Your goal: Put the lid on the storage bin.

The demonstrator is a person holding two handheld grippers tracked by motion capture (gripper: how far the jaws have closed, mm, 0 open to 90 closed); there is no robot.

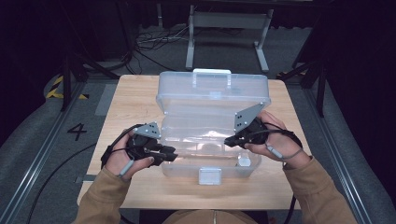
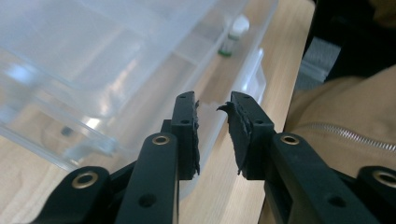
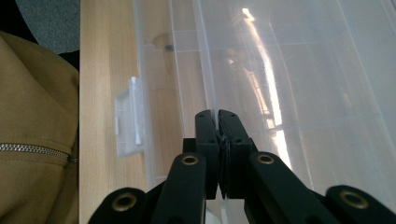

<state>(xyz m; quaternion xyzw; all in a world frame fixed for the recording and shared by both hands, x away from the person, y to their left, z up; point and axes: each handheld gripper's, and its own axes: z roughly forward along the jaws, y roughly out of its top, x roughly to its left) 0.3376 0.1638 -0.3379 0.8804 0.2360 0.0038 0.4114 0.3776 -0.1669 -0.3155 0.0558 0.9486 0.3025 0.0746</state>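
Only a painted "4" (image 1: 77, 131) is readable, on the floor left of the left gripper (image 2: 212, 126), whose empty jaws stand apart beside the clear plastic organiser box (image 1: 212, 93); the right gripper (image 3: 218, 140) is pinched on its inner tray edge (image 3: 205, 88).

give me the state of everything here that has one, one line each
clear plastic box: lid raised, standing open on the table
front latch: unfastened, hanging at the front wall
small vial: upright in a front compartment, white cap on
left gripper: open, nothing between the pads
right gripper: shut, on what I cannot tell
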